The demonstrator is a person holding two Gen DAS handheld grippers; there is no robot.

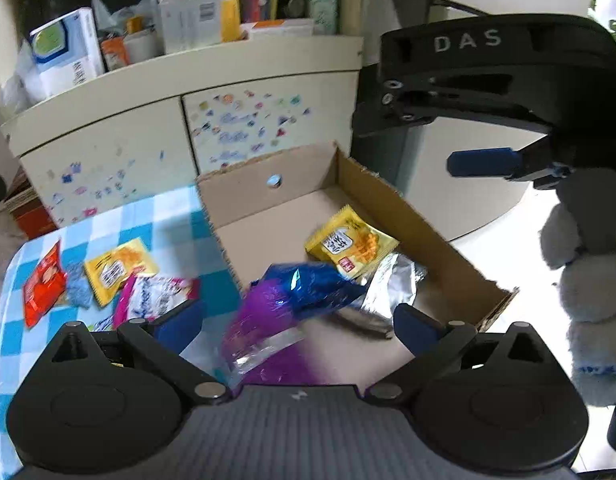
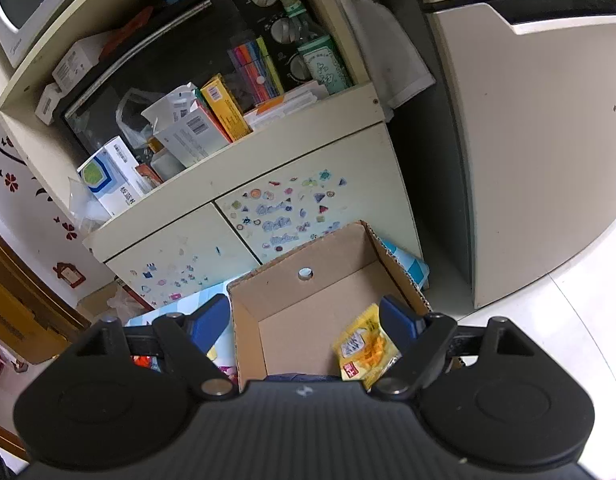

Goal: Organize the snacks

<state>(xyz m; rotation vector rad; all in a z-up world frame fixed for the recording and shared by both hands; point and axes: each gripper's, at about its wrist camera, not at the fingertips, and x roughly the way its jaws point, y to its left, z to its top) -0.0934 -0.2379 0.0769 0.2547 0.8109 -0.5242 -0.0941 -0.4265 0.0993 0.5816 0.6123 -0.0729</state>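
Note:
My left gripper (image 1: 296, 312) is open over the near end of a cardboard box (image 1: 387, 196). A blurred purple packet (image 1: 260, 320) hangs loose between its blue fingers (image 1: 176, 324), touching neither pad. In the box lie a blue foil packet (image 1: 315, 284), a silver packet (image 1: 387, 288) and a yellow snack packet (image 1: 349, 242). On the blue checked cloth (image 1: 176, 220) to the left are a red packet (image 1: 42, 280), a yellow packet (image 1: 118, 268) and a pink-and-white packet (image 1: 156, 296). My right gripper (image 2: 304, 306) is open and empty above the box (image 2: 268, 292), with the yellow packet (image 2: 365, 348) below it.
A cream cabinet (image 1: 108, 152) with stickered doors stands just behind the table, its shelf (image 2: 188, 132) crowded with boxes. A tall cream fridge (image 2: 527, 160) stands to the right. A hand in a fuzzy white sleeve (image 1: 587, 280) holds the right gripper's body (image 1: 487, 80).

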